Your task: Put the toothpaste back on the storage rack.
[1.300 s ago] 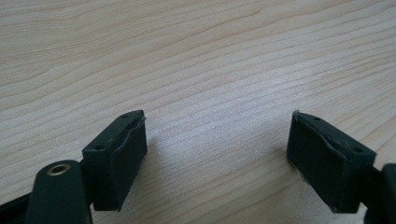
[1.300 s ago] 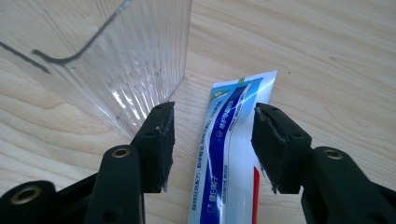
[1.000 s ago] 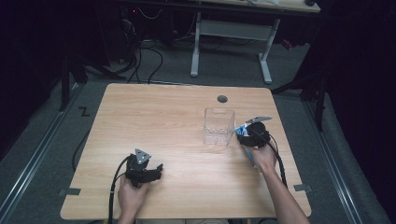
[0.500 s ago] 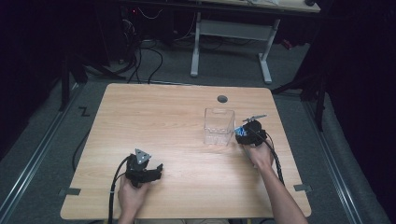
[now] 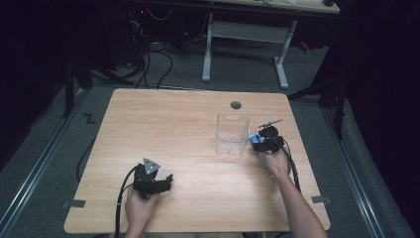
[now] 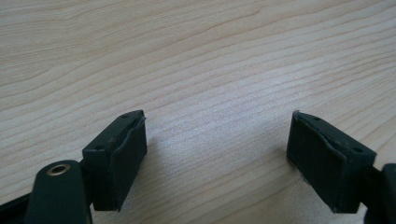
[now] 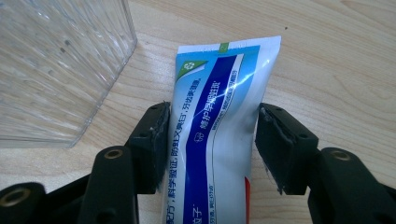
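Toothpaste tube (image 7: 219, 107) sits at the right side of the tabletop (image 5: 173, 124), just right of the clear container (image 5: 232, 134), its flat crimped end pointing away from the hand. The right gripper (image 5: 261, 142) has it between its fingers (image 7: 152, 140), which have just been closing and now press on the tube's two long edges. The tube bows slightly across its width, so the hold looks light rather than firm.

The main risk is a slip: the skin is glossy and the body soft, and the pads bear on thin edges instead of the flat faces. A quick lift or tilt could let the tube twist or slide out onto the tabletop. A harder squeeze has its own cost – it would buckle the tube further and might force paste toward the cap.

The container stands very close on the left, and it looks light. If the crimped end catches its rim or wall on the way in, it could be pushed or tipped, as nothing steadies it. The left gripper (image 5: 151, 179) rests well apart at the near left, fingers (image 6: 119, 154) spread wide over bare wood with nothing between them.
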`<state>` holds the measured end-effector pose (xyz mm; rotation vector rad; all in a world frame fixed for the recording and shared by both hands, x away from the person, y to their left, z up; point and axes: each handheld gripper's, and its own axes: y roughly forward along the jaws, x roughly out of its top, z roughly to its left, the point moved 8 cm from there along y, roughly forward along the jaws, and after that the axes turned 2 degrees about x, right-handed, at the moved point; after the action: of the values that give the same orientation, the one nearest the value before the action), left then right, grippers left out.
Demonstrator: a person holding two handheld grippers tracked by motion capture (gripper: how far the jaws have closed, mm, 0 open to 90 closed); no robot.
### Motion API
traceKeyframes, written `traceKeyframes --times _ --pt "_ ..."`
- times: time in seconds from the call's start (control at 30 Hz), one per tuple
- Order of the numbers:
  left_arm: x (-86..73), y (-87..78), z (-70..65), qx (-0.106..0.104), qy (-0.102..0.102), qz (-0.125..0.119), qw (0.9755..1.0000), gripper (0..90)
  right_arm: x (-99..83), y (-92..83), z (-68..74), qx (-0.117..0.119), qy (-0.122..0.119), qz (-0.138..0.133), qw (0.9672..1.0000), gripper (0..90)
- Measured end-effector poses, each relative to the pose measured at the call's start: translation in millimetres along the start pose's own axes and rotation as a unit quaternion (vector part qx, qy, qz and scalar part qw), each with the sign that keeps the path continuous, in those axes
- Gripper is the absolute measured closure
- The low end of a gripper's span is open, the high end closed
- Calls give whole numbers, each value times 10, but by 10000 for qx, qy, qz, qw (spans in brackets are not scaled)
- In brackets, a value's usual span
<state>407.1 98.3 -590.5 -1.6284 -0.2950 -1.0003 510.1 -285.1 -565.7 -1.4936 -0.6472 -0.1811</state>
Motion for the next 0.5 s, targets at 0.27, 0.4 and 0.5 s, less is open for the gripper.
traceKeyframes --times 0.27,0.4,0.5 --pt "0 0 0 0 0 -1 10000 205 8 20 -29 151 177 83 9997 460" --pt "1 1 -1 1 -8 -6 10000 205 5 30 -36 226 251 128 9993 461" --pt "0 0 0 0 -2 -1 10000 205 3 37 -43 267 286 156 9991 462"
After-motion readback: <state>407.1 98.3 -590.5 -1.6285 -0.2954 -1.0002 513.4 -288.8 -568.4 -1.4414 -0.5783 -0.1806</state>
